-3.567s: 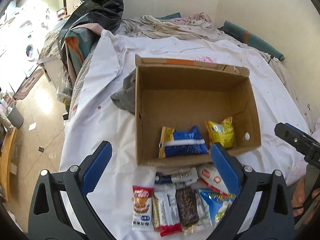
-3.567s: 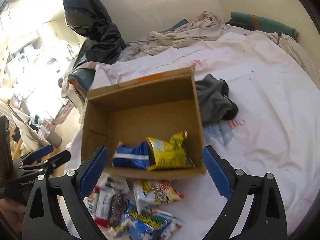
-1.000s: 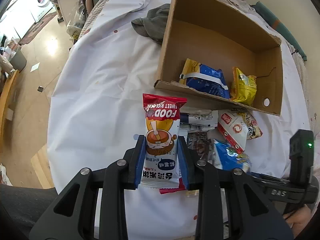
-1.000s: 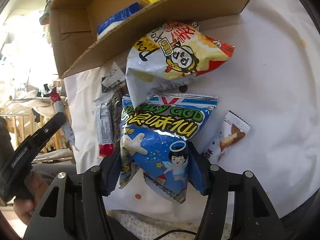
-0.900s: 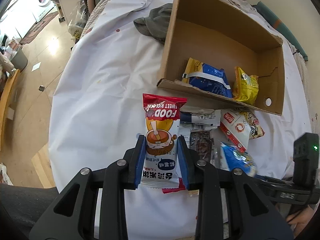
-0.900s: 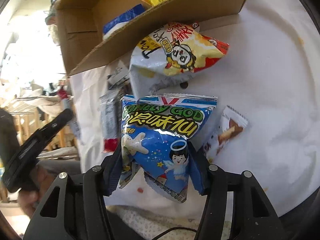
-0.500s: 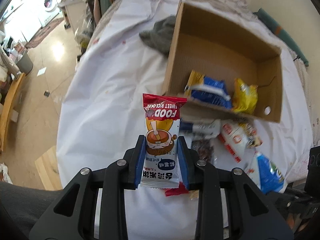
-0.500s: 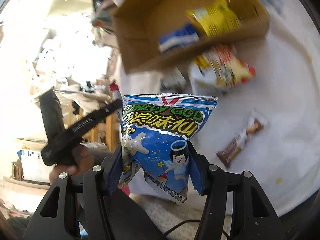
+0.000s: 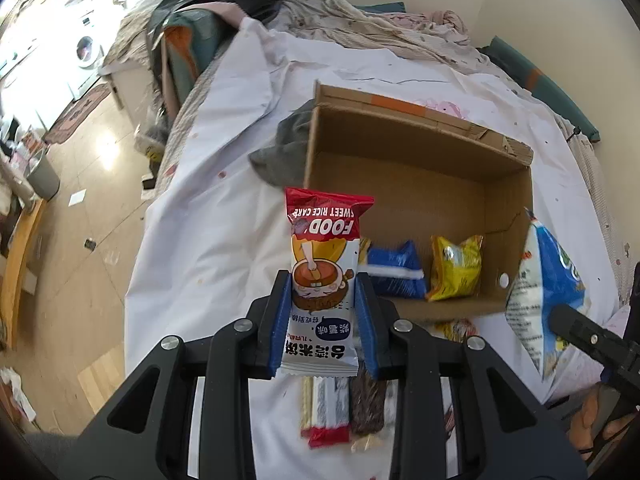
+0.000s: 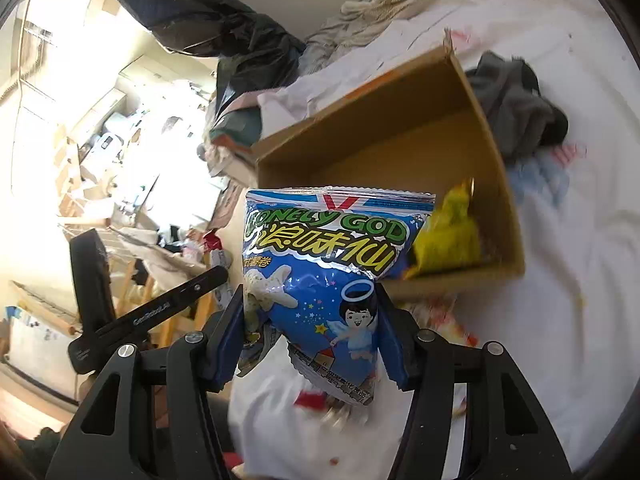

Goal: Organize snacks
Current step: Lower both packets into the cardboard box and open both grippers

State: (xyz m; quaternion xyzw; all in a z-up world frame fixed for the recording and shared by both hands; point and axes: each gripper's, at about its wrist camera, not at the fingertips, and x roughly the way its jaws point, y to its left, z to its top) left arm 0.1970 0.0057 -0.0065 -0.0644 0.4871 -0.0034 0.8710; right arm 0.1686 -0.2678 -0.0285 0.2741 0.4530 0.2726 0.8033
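Two packets up in the air at once, one per hand. Left gripper (image 9: 322, 312) pinching the rice cake packet (image 9: 323, 280) by its lower half, top end sticking up free, hanging just short of the near wall of the cardboard box (image 9: 420, 168). Right gripper (image 10: 310, 328) clamped on the blue chip bag (image 10: 328, 276) near its bottom, likely so the puffy part stays uncrushed. Blue packet (image 9: 394, 270) and yellow packet (image 9: 454, 266) already inside, against the near wall. Snack bars (image 9: 340, 412) left on the white sheet (image 9: 208, 216). Probably heading for the box next, plenty of bare floor further back.
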